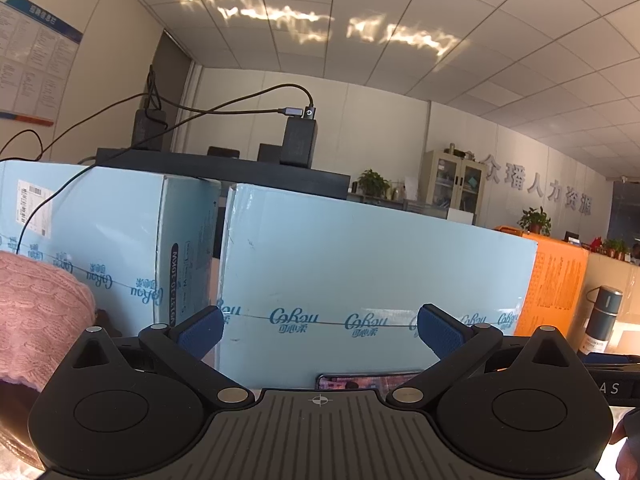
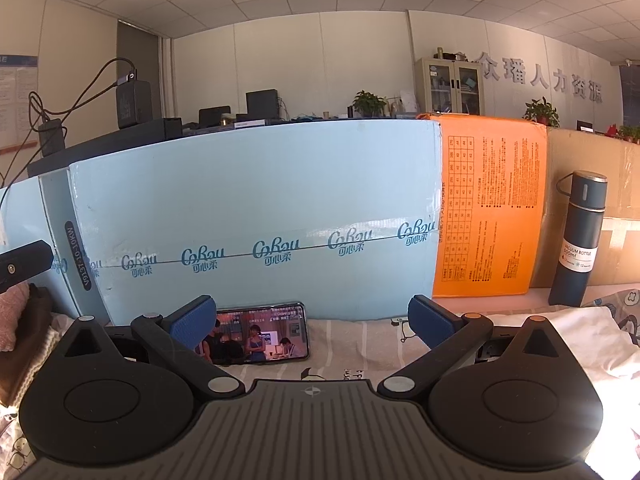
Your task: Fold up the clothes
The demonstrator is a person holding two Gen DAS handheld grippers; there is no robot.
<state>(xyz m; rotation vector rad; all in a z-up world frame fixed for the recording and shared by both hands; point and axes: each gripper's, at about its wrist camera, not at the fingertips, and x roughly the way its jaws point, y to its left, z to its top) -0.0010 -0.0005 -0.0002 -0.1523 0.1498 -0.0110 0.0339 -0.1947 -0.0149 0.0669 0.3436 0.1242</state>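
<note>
A pink knitted garment [image 1: 36, 320] fills the lower left of the left wrist view, beside my left gripper [image 1: 320, 330], which is open with nothing between its blue pads. In the right wrist view a pile of folded clothes, pink and brown [image 2: 20, 332], lies at the left edge. A white garment [image 2: 592, 344] lies at the right on the patterned sheet [image 2: 360, 344]. My right gripper [image 2: 312, 322] is open and empty, pointing level toward the boxes. The tip of the left gripper [image 2: 24, 262] shows at that view's left edge.
Light blue cartons [image 2: 256, 208] form a wall straight ahead, with an orange carton [image 2: 488, 208] and a brown one to their right. A phone [image 2: 260, 334] playing video leans against the blue carton. A dark vacuum bottle [image 2: 580, 240] stands at the right. Chargers and cables sit on top at left.
</note>
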